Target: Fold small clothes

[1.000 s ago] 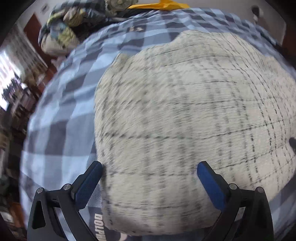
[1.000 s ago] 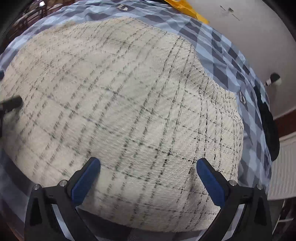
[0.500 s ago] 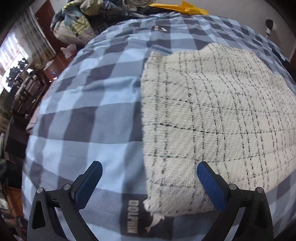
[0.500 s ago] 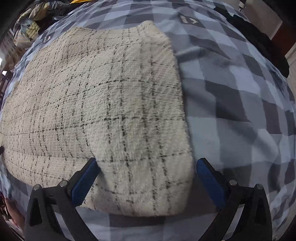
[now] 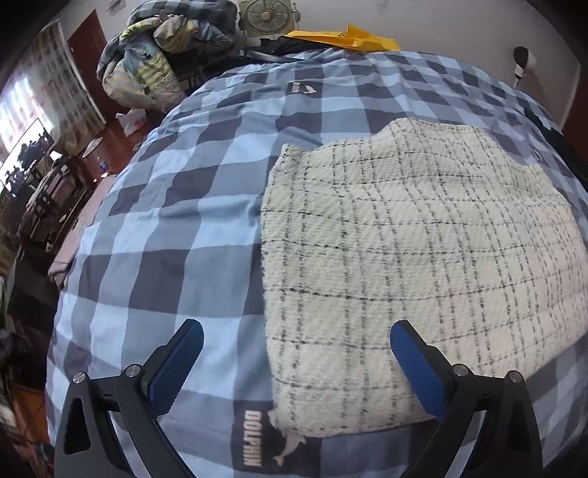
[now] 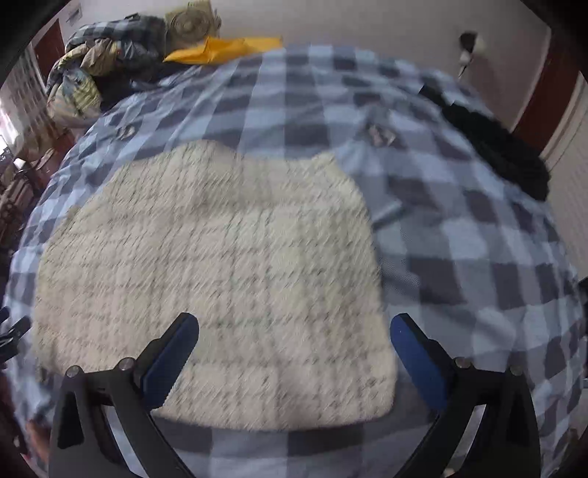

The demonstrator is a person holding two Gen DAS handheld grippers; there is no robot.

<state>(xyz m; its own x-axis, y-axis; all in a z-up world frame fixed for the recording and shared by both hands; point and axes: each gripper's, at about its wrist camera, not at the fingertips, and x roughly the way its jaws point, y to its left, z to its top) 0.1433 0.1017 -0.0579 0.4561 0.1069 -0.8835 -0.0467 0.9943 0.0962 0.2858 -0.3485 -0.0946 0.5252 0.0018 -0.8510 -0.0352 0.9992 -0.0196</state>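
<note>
At the bottom of the left wrist view the left gripper (image 5: 296, 351) hangs with its two blue-padded fingers spread wide and nothing between them; one pad sits over the blue-and-grey checked bedcover (image 5: 165, 228), the other over the near left corner of the single cream garment with thin black check lines (image 5: 415, 235). The right gripper (image 6: 294, 345) is likewise released at the bottom of the right wrist view, its two pads splayed above the garment's (image 6: 220, 264) near right corner, holding nothing; that view is motion-blurred. The garment lies flat on the bedcover (image 6: 459, 235), filling the centre and right of the left view and the centre-left of the right view. Two "DOLPHIN" logo patches show in the left view, one just beside the garment's near edge (image 5: 253, 437) and one further up (image 5: 303, 89). Beyond, at the right edge of the right view, lies one black piece of clothing (image 6: 503, 147). Farthest, along the top of the left view, are one yellow item (image 5: 352, 36), one fan (image 5: 266, 16) and one heap of bundled bedding (image 5: 154, 55) at upper left.
</note>
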